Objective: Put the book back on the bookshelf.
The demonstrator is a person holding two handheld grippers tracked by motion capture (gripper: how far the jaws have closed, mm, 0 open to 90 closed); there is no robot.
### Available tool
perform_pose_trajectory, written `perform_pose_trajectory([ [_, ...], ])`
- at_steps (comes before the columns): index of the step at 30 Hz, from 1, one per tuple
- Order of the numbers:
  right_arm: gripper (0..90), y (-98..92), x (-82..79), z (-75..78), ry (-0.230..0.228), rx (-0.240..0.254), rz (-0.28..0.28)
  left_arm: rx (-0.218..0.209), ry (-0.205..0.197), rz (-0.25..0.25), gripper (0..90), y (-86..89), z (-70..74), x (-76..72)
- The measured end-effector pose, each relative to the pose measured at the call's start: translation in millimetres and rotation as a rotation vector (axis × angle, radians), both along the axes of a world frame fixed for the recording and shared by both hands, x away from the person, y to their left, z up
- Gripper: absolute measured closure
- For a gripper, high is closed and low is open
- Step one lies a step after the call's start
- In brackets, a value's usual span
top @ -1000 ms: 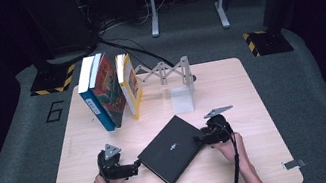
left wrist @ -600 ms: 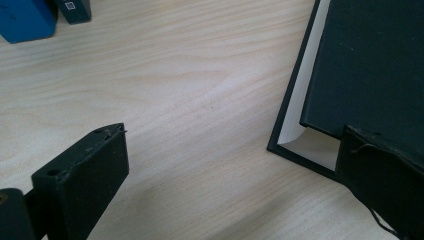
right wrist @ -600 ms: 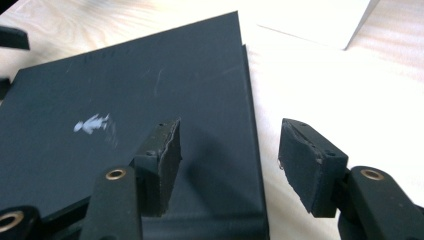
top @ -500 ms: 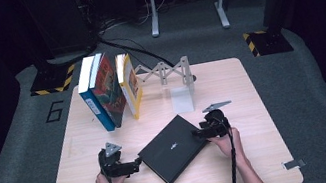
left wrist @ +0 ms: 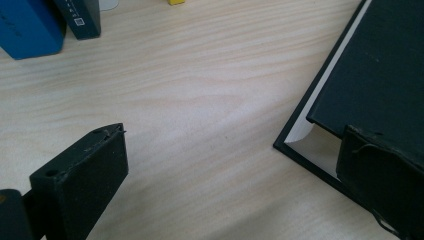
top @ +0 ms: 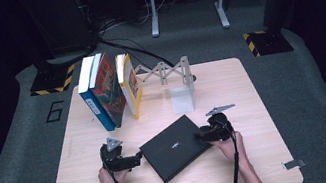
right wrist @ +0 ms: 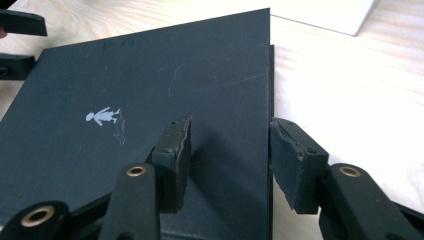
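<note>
We find the black book (top: 176, 147) lying flat on the counter (top: 231, 84), near its front edge, turned at an angle, between the two hands.

Right hand-held gripper (top: 208, 135): it sits at the book's right-hand edge. In the right gripper view, the right hand-held gripper (right wrist: 227, 150) straddles that edge: one jaw rests above the black cover (right wrist: 150, 100), the other stands just off the edge over the bare counter. Its jaws have just been closing, with the book's edge between them. We see a gap on both sides, so the pads do not yet press on the book; the gripper is released.

Left hand-held gripper (top: 134, 158): it lies at the book's left corner. In the left gripper view, its jaws stand wide apart. One jaw overlaps the corner of the book (left wrist: 380, 85), where the cover lifts slightly off the white pages; the other jaw stands well apart over bare wood. This gripper is also released.

Behind the book, three upright books (top: 110, 90) lean together at the counter's far left.
</note>
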State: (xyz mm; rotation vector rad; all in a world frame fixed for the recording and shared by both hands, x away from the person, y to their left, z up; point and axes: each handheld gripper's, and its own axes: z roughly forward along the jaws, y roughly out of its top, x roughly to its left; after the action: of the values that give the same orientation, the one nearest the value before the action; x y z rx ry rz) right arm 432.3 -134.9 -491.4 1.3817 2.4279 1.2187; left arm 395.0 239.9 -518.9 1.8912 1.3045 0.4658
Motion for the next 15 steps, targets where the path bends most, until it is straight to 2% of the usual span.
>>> perform_pose_trajectory([
  [3, 51.3, -3.4, -5.5, -0.2, 0.002, 0.002, -0.009, 0.01, -0.004, 0.003, 0.2, -1.8, -1.0, 4.5],
  [8, 51.2, -8.2, -13.0, -0.9, 0.008, 0.012, -0.019, 0.003, 0.027, -0.01, 0.1, -2.7, -0.2, 14.5],
  [12, 50.9, -11.1, -18.8, -1.1, 0.008, 0.015, -0.032, 0.019, 0.023, -0.015, 0.2, -6.5, 1.0, 26.1],
  [15, 50.8, -12.7, -23.3, -1.8, 0.01, 0.022, -0.046, 0.011, 0.034, -0.016, 0.3, -7.7, 1.1, 33.9],
])
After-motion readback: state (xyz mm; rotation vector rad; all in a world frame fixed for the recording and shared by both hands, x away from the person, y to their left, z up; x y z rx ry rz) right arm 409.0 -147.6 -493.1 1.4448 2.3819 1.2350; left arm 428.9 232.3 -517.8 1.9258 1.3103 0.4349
